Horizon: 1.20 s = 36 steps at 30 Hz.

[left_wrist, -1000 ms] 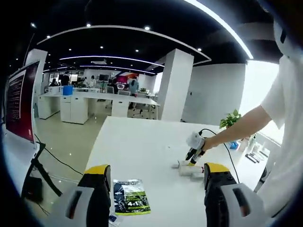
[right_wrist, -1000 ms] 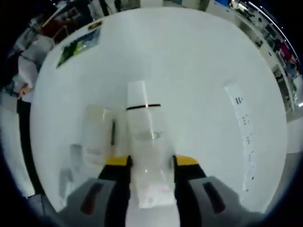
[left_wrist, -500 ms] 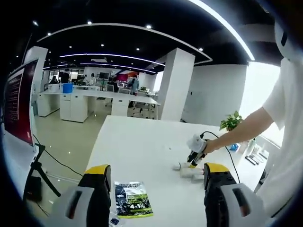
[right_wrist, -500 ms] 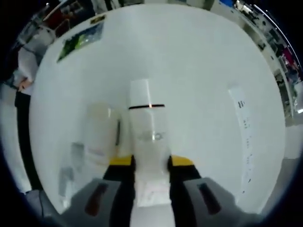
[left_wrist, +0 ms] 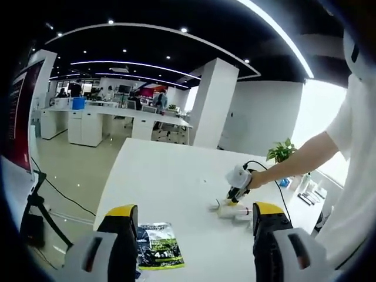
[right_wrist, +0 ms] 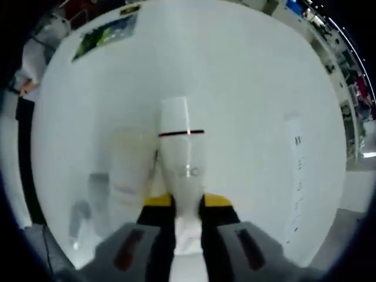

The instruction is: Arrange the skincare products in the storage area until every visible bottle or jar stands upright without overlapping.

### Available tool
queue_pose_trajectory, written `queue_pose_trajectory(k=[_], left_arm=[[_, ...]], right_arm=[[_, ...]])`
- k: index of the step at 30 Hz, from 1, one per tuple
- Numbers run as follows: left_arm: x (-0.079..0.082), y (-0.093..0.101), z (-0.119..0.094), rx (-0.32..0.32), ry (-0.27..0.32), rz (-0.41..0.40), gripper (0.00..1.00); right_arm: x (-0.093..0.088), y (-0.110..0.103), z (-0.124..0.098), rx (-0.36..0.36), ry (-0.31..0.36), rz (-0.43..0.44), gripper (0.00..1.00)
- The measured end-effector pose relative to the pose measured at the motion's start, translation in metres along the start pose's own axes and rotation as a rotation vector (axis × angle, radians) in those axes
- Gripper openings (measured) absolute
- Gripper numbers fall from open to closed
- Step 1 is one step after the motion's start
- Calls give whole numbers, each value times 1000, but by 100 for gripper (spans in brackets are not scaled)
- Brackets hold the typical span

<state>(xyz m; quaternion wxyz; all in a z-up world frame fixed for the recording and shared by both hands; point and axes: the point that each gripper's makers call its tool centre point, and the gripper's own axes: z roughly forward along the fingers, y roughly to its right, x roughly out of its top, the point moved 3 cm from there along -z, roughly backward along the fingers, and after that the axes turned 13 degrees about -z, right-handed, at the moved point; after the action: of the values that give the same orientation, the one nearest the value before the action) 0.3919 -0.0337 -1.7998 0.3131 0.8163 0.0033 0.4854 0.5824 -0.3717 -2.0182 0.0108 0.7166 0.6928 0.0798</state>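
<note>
A white tube (right_wrist: 183, 154) with a thin black ring near its cap lies lengthwise between my right gripper's (right_wrist: 187, 201) jaws, which are shut on its lower end. Beside it on the left lies a second white tube (right_wrist: 126, 171), with smaller pale items (right_wrist: 96, 189) further left, all on the white table (right_wrist: 235, 88). In the left gripper view the right gripper (left_wrist: 231, 200) points down onto the pale products (left_wrist: 230, 210), held by a person's hand. My left gripper (left_wrist: 195, 210) hangs open above the table's near end, holding nothing.
A green printed packet (left_wrist: 156, 248) lies near the left jaw, also seen as the packet (right_wrist: 106, 35) at the far table end. A long white printed strip (right_wrist: 296, 170) lies right of the tube. A person's arm (left_wrist: 305, 155) reaches in. Desks and a pillar (left_wrist: 208, 103) stand behind.
My right gripper's jaws have closed inward until they pinch the ringed tube. The left gripper view has shifted slightly; its jaws stay open.
</note>
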Motion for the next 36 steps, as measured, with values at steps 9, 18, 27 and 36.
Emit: queue_pose_trajectory(k=[9,18,27,36], left_arm=[[-4,3,-17,-3,27,3,82],[-22,-3,-33,12,37,-32,82],[-23,11,-21,-27,11,-3,81],[-29,24,1,-80,-21,-10,81]], right_arm=[[5,-5,-3,4,-14,-26,2],[17,3,-26,-53,12,-38,2],[32,-3,-55,-110,67,-96,3],[59,-41,-80,-134,137,-228,3]])
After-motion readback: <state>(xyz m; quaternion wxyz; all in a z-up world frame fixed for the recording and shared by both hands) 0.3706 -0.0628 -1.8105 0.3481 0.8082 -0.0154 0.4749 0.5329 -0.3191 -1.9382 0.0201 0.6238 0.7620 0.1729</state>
